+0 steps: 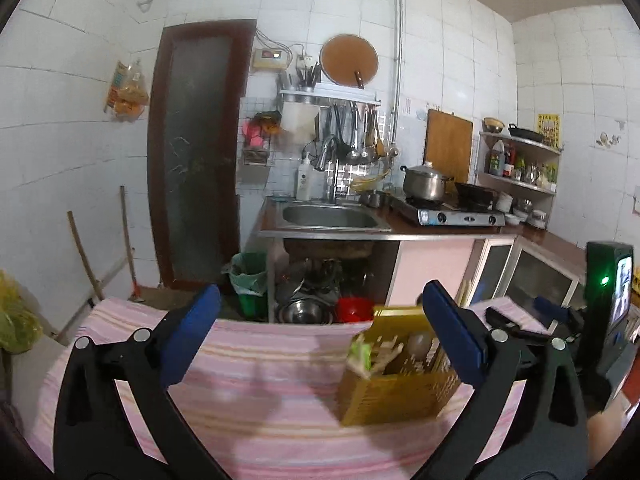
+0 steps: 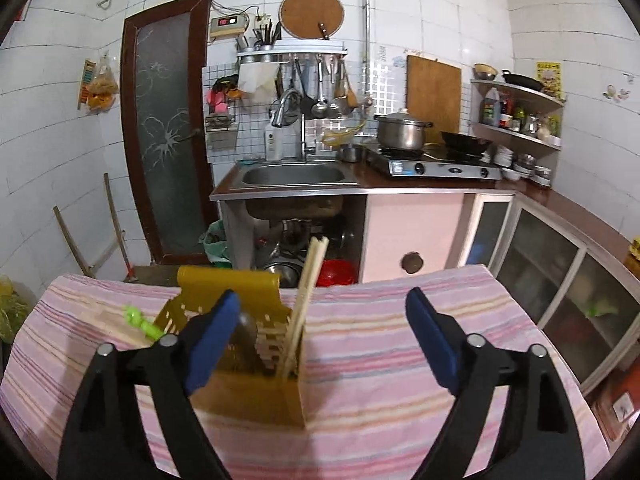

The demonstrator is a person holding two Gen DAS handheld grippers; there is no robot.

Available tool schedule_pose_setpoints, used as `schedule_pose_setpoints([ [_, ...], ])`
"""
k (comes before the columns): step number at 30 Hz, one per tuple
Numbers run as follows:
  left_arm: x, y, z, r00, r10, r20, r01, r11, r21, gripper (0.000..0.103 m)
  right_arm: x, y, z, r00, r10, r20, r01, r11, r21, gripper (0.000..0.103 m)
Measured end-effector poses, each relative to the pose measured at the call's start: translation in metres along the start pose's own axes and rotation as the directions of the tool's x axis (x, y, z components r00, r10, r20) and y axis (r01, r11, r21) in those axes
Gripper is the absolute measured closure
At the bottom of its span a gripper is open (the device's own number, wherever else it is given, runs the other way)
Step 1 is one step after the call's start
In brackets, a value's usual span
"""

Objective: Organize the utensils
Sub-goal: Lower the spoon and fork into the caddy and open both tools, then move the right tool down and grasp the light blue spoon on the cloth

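The yellow utensil holder (image 2: 256, 384) stands upright on the pink striped cloth (image 2: 400, 360), with wooden chopsticks (image 2: 306, 292) projecting from its slotted section. Left gripper (image 1: 320, 328) — jaws spread wide, nothing between the pads. Right gripper (image 2: 320, 336) — jaws likewise released, its left pad in front of the holder.

A small box (image 2: 227, 25) on the wall shows red glowing numbers, too small and blurry to read.
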State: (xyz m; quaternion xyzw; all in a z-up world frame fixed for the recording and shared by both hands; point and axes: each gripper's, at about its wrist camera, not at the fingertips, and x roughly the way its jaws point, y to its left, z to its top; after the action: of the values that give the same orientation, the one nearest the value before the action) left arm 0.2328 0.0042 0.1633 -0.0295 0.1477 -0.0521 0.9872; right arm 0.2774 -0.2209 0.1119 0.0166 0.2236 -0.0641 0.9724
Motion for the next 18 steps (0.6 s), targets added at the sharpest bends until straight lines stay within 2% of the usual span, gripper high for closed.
schedule_pose_setpoints([
  [7,-0.025,0.029,-0.05,0.996,0.029,-0.087,-0.03,0.999,-0.012,0.005,-0.036,0.01,-0.052,0.998,-0.01,-0.067,0.01,1.0,-0.003,0.01],
  [14,-0.02,0.053,-0.105,0.974,0.076,-0.212,-0.07,0.997,0.037,0.005,-0.042,0.021,-0.108,0.986,-0.014,-0.164,0.016,1.0,0.011,0.01],
  [18,-0.01,0.069,-0.137,0.955,0.075,-0.286,-0.071,0.997,0.023,0.005,-0.039,0.032,-0.136,0.971,-0.035,-0.235,0.032,0.999,-0.016,0.01],
])
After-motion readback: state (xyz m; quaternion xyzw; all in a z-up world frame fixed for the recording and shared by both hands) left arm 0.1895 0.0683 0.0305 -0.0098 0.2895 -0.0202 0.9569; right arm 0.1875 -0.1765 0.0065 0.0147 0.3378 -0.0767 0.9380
